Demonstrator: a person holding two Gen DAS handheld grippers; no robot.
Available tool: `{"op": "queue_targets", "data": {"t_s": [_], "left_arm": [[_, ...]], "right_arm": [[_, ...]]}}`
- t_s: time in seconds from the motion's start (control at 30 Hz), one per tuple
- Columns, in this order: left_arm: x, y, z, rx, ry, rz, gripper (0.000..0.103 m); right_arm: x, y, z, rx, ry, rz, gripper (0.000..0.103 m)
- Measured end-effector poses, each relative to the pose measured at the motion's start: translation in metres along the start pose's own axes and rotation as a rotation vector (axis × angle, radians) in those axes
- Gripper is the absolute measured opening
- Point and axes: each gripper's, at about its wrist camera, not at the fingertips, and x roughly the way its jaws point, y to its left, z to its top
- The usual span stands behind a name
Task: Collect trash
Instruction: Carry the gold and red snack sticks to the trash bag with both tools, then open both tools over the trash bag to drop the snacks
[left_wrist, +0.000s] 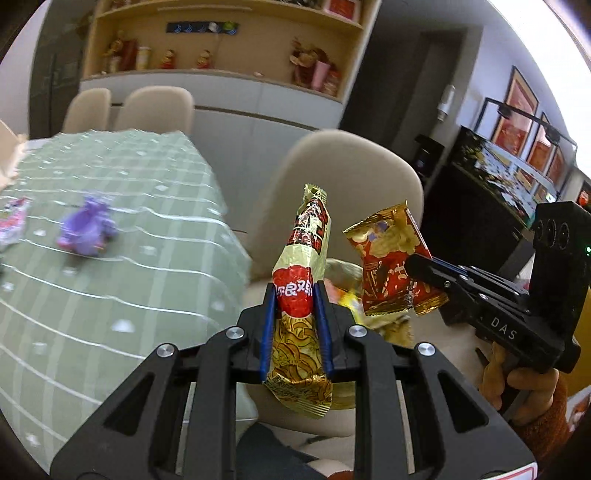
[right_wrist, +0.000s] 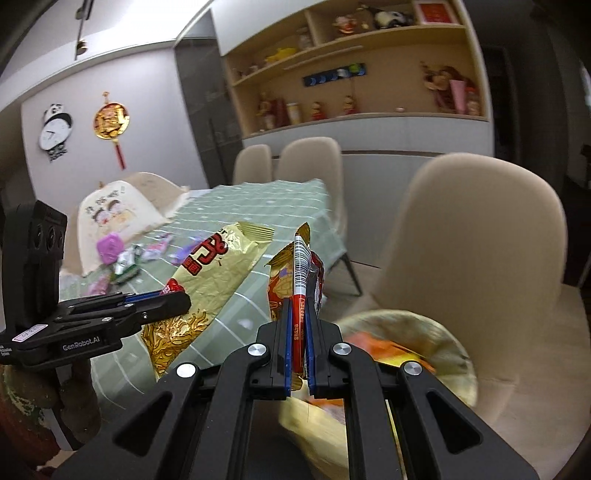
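Left tongs (left_wrist: 294, 295): clenched on a long gold wrapper (left_wrist: 304, 258), held upright off the tabletop's edge.
Right tongs (right_wrist: 298, 308): clenched on a red-and-gold snack packet (right_wrist: 282, 284).
Below: a blurred basket (right_wrist: 436, 332) holding wrappers on a beige chair (right_wrist: 480, 229).
Tabletop (left_wrist: 110, 240): green checked cloth with a purple toy (left_wrist: 86, 230).
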Motion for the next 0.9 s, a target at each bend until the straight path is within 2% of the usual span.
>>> {"op": "queue_targets", "data": {"t_s": [0.37,0.7,0.9], "left_arm": [[0.075,-0.027,-0.021,-0.033,0.114,-0.081,0.019],[0.147,-0.031,-0.032,-0.046,0.225,-0.092,0.019],[0.173,-0.033,-0.035,-0.050,0.270,-0.108,0.019]], "right_arm": [[-0.005,-0.070,-0.034,0.100,0.027,-0.079,0.008],[0.016,-0.097,-0.044,0.121,0.077,-0.128,0.008],[0.028,-0.106,-0.046,0.127,0.102,-0.131,0.008]]}}
